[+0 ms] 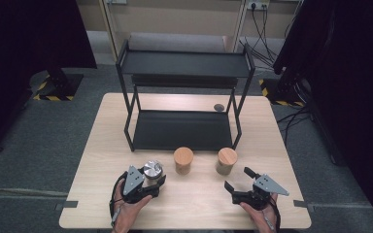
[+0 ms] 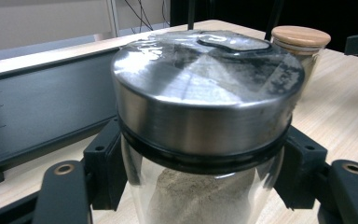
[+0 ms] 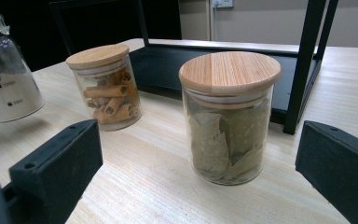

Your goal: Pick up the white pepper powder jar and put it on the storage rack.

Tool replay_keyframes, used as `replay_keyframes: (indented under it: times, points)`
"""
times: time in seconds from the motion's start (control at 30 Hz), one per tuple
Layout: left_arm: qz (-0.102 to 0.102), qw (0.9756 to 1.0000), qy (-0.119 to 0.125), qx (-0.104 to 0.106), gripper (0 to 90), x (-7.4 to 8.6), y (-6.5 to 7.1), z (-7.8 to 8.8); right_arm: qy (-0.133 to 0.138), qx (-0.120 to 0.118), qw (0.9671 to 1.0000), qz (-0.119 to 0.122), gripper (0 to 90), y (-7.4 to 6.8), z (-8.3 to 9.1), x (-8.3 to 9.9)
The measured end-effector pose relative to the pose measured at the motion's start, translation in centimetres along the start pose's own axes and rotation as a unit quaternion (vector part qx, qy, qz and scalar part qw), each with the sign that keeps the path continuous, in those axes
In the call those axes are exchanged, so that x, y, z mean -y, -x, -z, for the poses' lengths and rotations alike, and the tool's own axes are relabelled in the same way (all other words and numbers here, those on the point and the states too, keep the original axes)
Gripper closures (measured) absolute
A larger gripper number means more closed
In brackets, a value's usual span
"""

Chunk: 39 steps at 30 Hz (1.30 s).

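Observation:
A glass jar with a steel lid, holding pale grey powder, sits at the table's front left. My left gripper is shut on it just below the lid, one black pad on each side of the glass. My right gripper stands open at the front right, a short way in front of a wooden-lidded jar of dried leaves, and its jaws do not touch it. A second wooden-lidded jar with rolled brown sticks stands between the other two.
A black two-level metal rack stands on the middle and back of the wooden table, its lower shelf just behind the jars. A small dark object lies by the rack's right rear leg. Dark stands and cables lie on the floor around.

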State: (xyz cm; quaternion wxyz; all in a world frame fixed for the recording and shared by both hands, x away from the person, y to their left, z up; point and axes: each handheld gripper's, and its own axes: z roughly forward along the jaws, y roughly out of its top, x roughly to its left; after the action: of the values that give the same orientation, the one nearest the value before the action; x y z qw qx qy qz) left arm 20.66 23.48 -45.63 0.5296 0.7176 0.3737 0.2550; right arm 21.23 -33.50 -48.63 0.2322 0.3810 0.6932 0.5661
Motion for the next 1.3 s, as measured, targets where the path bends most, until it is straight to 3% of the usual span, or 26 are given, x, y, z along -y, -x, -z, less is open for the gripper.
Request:
replay_keyframes:
  times: [1.3]
  points:
    - [0.018,0.9996,-0.002,-0.019,30.8,-2.2,-1.1,-1.7,0.001,0.001,1.0000,-0.001,0.8,0.0,0.1,0.0]
